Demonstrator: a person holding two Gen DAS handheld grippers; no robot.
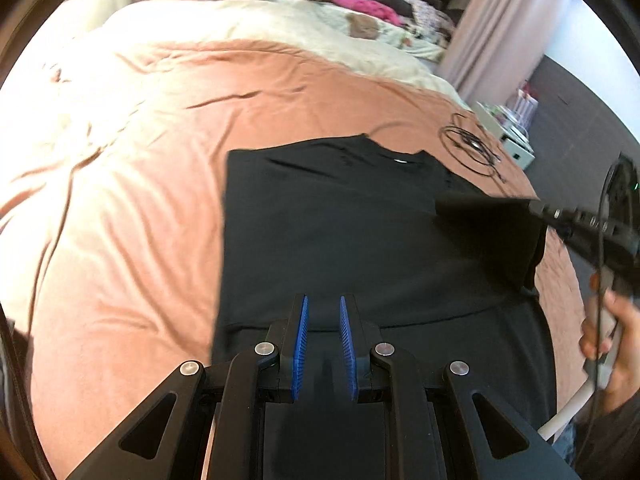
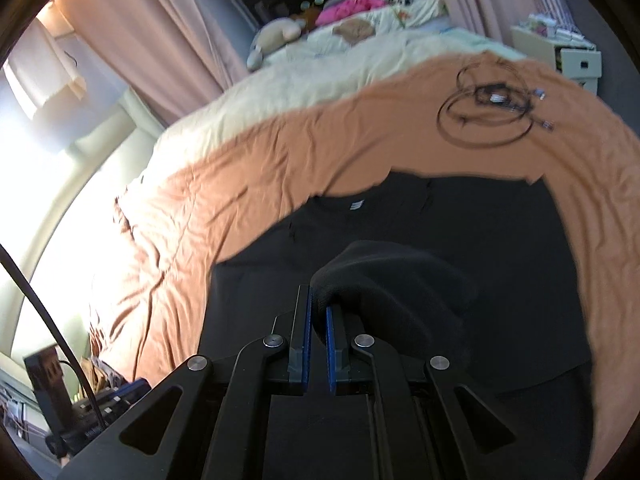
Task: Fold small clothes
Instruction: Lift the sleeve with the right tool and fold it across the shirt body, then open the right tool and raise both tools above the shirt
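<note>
A black T-shirt [image 1: 332,232] is lying spread on the bed's orange blanket [image 1: 168,128], directly under and ahead of both tools, its collar and white label [image 2: 356,205] pointing away from them. The right tool [image 2: 319,312] is clamping a fold of the shirt's black cloth between its blue pads, the jaws pressed together on it; the fold is bulging up just past the fingertips. In the left wrist view that tool [image 1: 560,214] is reaching in from the right, a lifted flap hanging from it, with a hand [image 1: 608,332] behind, partly cut off. The left tool [image 1: 323,312] is hovering over the shirt's near hem, jaws slightly apart, gripping nothing. Beyond the shirt, a coiled black cable [image 2: 486,120] is lying. Farther things are blurring together.
</note>
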